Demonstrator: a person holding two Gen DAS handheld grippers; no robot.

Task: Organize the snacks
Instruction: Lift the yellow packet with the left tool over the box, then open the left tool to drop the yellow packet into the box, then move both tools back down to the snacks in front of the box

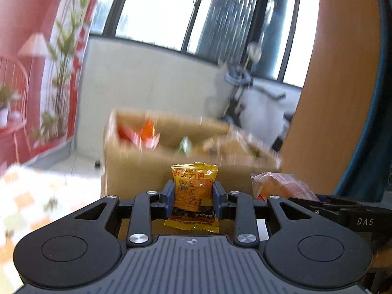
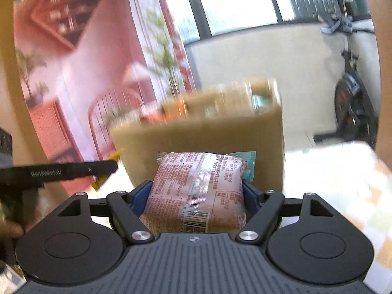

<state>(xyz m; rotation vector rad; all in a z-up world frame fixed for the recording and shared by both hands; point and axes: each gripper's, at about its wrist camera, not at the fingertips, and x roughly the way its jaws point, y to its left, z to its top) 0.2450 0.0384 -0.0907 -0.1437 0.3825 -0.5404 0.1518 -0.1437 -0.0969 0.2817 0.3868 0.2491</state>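
A small yellow snack packet (image 1: 191, 193) stands upright, pinched narrow between the blue pads of the left gripper (image 1: 193, 197). The right gripper (image 2: 196, 196), set wide, clamps a plump pinkish bread pack (image 2: 198, 191) (printed side and barcode facing up). At twelve o'clock beyond both sits an open cardboard box (image 1: 137, 161) holding blurred wrappers, on a checked cloth (image 1: 31, 196). An exercise bike (image 2: 352, 93) stands at two o'clock.
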